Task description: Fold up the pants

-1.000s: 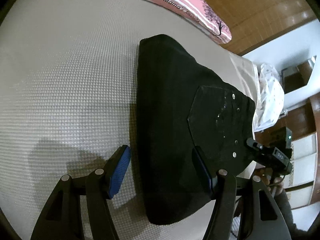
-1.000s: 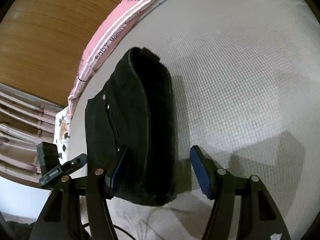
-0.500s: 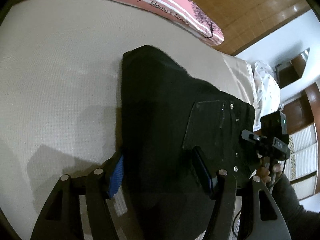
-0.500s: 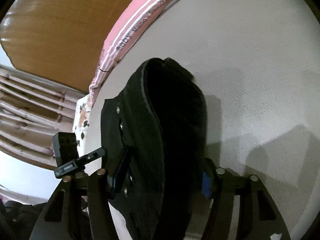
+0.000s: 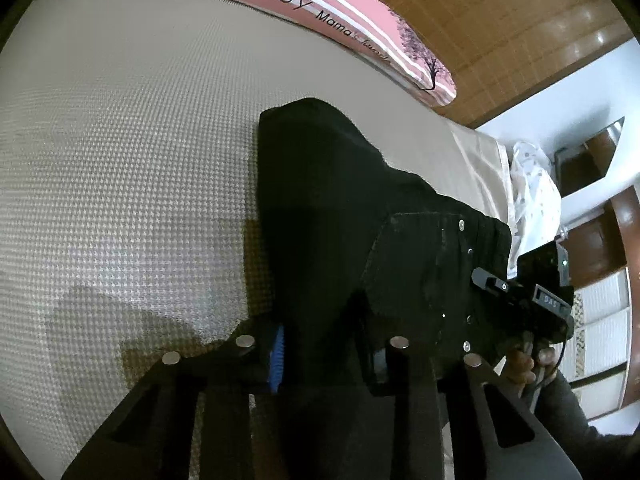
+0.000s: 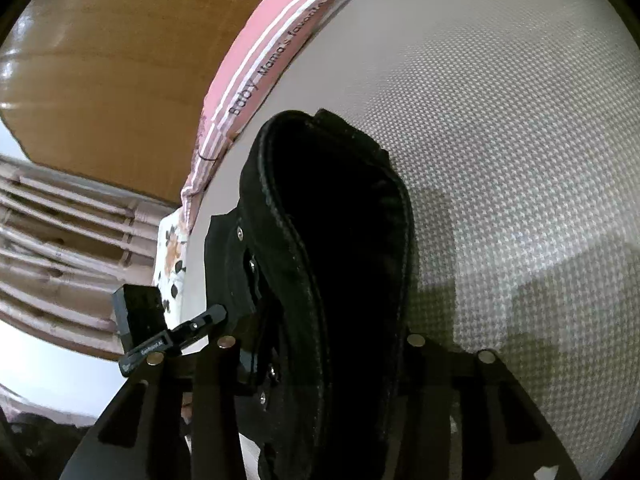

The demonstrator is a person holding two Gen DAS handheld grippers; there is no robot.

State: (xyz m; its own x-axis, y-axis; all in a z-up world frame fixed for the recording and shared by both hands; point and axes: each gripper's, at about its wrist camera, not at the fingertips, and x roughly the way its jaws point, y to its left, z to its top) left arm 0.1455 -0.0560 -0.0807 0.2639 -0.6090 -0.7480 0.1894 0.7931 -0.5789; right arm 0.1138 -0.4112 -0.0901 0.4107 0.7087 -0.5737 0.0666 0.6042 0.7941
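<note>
A cream woven mattress (image 5: 120,160) fills the view, with a pink pillow (image 5: 340,12) at 12 o'clock against a wooden headboard (image 5: 500,20). The folded black pants (image 5: 320,208) lie at centre. Wide apart a second ago, the left gripper (image 5: 328,356) and right gripper (image 6: 320,360) have just been closing and now pinch the pants' near edge

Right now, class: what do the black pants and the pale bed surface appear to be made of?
Black pants: probably denim or heavy cotton, matte; thick stitched seams, metal rivets and a patch pocket show. Bed surface: likely a woven or quilted textile, matte beige; a fine, regular dimpled weave covers it. Exact fibres cannot be told.
</note>
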